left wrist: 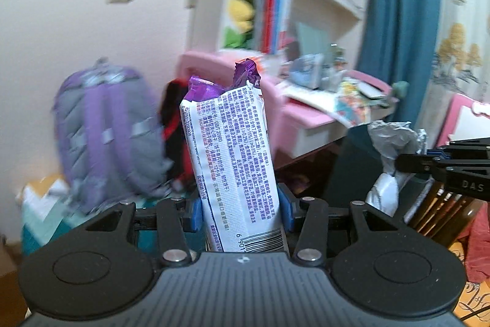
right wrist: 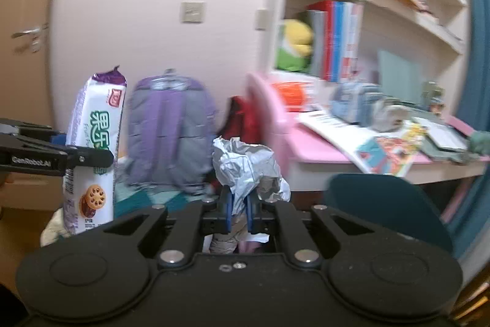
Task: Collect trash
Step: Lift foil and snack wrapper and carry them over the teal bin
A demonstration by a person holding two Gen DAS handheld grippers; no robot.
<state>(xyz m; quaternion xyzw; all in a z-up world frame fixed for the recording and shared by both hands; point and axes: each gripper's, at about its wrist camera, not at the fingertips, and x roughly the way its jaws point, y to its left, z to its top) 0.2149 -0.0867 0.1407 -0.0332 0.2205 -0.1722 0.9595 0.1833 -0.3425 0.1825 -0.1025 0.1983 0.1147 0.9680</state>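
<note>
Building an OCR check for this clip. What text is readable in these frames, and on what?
"DAS": right gripper arm, cut off at the frame edge.
"GenRobot.AI": left gripper arm.
"6 901": beside the barcode on the biscuit wrapper.
"GB/T 20980": wrapper's back panel; other fine print too small.
Large green characters: wrapper front, partly covered.
Book spines: blurred.

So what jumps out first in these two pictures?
Each gripper carries trash: the left gripper clamps a tall white-and-purple biscuit packet upright, and the right gripper pinches a crumpled silvery wrapper. Behind them a purple backpack stands against the wall, left of a cluttered pink desk.
</note>
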